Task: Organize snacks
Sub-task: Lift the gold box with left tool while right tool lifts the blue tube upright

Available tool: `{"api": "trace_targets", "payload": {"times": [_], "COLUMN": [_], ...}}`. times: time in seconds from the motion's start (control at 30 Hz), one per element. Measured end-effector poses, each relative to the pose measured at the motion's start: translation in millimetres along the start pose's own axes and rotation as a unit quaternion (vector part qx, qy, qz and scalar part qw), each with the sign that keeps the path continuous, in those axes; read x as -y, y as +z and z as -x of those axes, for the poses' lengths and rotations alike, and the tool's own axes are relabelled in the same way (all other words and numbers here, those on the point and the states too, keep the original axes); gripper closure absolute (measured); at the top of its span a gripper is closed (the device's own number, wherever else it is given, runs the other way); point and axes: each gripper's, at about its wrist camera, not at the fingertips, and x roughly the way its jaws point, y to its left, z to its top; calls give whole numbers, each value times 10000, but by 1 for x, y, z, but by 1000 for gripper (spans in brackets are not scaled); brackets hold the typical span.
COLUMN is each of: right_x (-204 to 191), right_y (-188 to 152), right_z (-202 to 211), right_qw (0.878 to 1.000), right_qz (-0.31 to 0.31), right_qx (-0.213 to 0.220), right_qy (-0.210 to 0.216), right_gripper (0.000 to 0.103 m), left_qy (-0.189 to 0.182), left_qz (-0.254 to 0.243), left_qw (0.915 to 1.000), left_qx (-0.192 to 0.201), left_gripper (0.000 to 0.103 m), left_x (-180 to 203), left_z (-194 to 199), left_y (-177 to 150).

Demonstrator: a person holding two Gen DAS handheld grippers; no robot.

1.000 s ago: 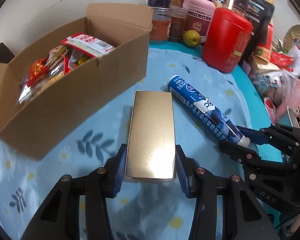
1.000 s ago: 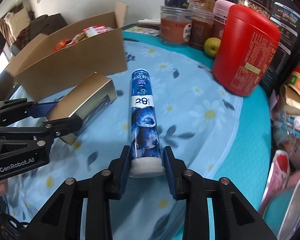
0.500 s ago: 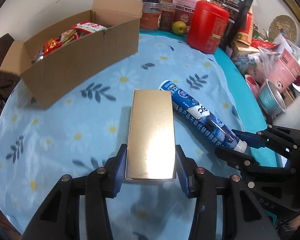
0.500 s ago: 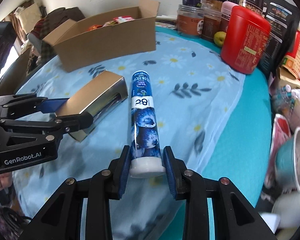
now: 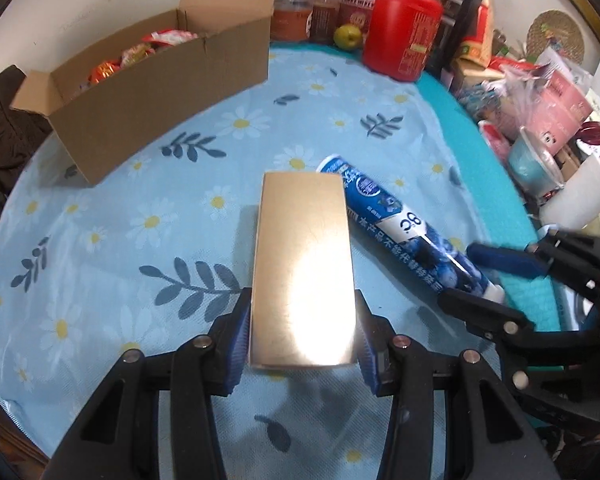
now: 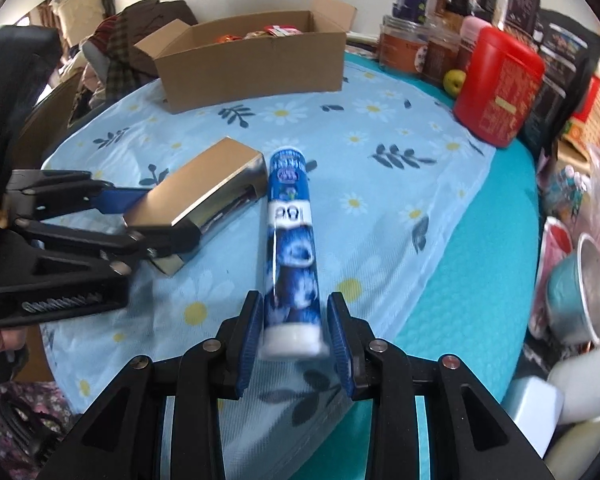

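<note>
My left gripper [image 5: 303, 338] is shut on a gold box [image 5: 303, 264], held above the flowered tablecloth. The box also shows in the right wrist view [image 6: 204, 200], with the left gripper [image 6: 140, 220] on it. My right gripper [image 6: 294, 336] is around the white-capped end of a blue tube [image 6: 292, 240]; small gaps show beside the cap and the tube is blurred. In the left wrist view the tube [image 5: 400, 228] lies beside the box, with the right gripper [image 5: 484, 280] at its end. The open cardboard box [image 5: 160, 88] of snacks stands far left.
A red canister [image 5: 400, 32], jars and a green fruit [image 5: 346, 36] stand at the table's back. Cups, bags and a pink box [image 5: 556, 92] crowd the right side. The cardboard box [image 6: 256, 68] sits at the back in the right view.
Both grippers have pulled back and up from the cardboard box with their items. The right jaws have opened slightly around the tube, which now looks blurred.
</note>
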Motion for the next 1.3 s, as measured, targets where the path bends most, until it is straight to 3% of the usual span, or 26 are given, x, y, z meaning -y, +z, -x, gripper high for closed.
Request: {"api": "trace_targets", "payload": {"times": [0.13,0.7,1.1,1.3], "right_x": [3,16,14,16], "right_y": [10,25,24,24], "right_z": [-2,-38,-40,-40], "right_qw": [9999,9999,9998,9997], "right_qz": [15,8,188,182], "right_qx": [128,8,80,154], "right_qy": [7,146,45,81], "right_gripper": [51,54,55,58], "left_qy": [119,128,351,274], "left_qz": [-115,-28,-185,-127], "left_qw": [9999,9999,9990,9992], "left_qx": [-25,88,197,267], "left_gripper": [57,57,57,57], "left_x": [4,-3,3,1], "left_z": [-7,-15,-24,-25], "left_y": [3,19,29,32]}}
